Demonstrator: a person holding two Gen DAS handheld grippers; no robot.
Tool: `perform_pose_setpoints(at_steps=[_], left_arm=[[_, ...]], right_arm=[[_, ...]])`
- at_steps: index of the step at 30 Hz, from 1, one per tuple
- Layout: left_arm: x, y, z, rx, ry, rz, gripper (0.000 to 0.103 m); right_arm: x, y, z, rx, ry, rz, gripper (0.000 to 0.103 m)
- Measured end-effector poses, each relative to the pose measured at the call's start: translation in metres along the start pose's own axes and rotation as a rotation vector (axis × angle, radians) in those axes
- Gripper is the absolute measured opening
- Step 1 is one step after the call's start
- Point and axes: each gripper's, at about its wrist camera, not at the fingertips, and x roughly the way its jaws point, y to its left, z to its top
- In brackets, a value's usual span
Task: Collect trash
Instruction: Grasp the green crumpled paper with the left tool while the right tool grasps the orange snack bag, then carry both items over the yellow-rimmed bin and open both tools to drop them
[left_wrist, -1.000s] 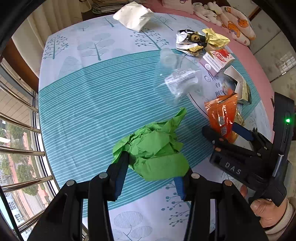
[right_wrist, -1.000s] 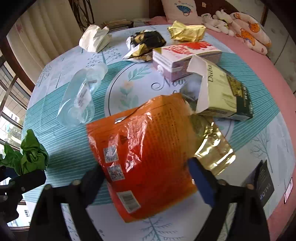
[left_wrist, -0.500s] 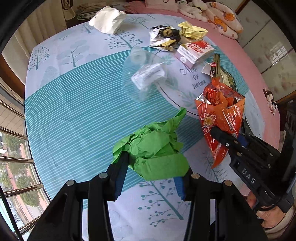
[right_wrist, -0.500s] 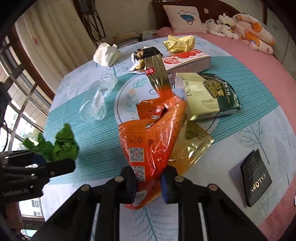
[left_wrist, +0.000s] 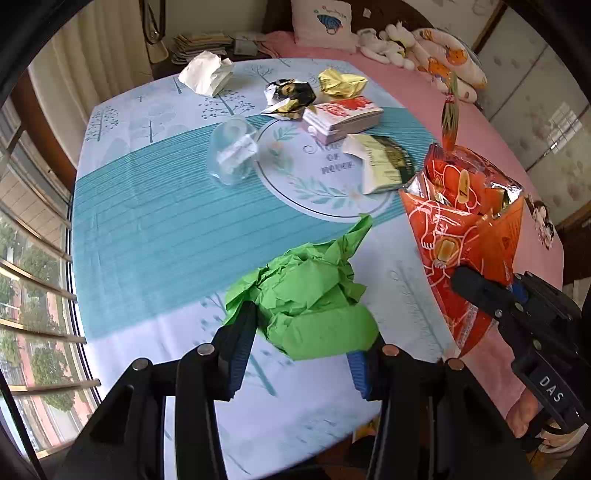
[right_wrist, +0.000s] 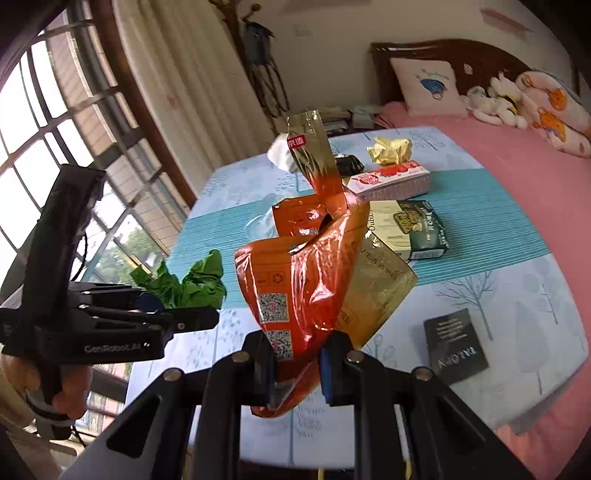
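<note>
Left gripper (left_wrist: 299, 345) clamped on crumpled green paper (left_wrist: 306, 295), above the table's (left_wrist: 147, 221) near edge. Right gripper (right_wrist: 297, 365) clamped on orange bag (right_wrist: 306, 273), lifted over the table's near right corner.

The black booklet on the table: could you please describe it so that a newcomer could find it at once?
Start at the round table with the tree-printed cloth beside the pink bed. On its pale edge nearest the bed, past the green carton, lies a black booklet alone. It is the only flat, dark, uncrumpled thing there, with pale lettering on its cover.
</note>
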Motion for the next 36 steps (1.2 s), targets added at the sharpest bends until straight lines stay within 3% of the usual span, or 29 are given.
perform_pose_setpoints(at_steps=[9,14,20,27,32,36], left_arm=[[-0.029,-0.101,-0.079,-0.177,-0.059,0.033,0.044],[-0.034,-0.153,-0.114,-0.196,-0.051,0.054,0.044],[-0.028,-0.184,-0.153,-0.179,0.001,0.09,0.045],[0.025,-0.176,-0.193,-0.207,0.115,0.079,0.045],[0.097,-0.156,-0.227,-0.234,0.214,0.087,0.045],[0.158,-0.136,-0.251,-0.251,0.258,0.087,0.045]], right_arm=[[-0.087,-0.06,-0.056,-0.112,-0.017,0.106,0.018],[-0.121,-0.088,-0.091,-0.131,0.019,0.133,0.018],[-0.128,-0.106,-0.129,-0.094,0.086,0.159,0.018],[-0.095,-0.112,-0.185,-0.051,0.204,0.159,0.018],[-0.037,-0.112,-0.249,-0.052,0.332,0.146,0.018],[0.014,-0.119,-0.296,-0.036,0.379,0.114,0.018]])
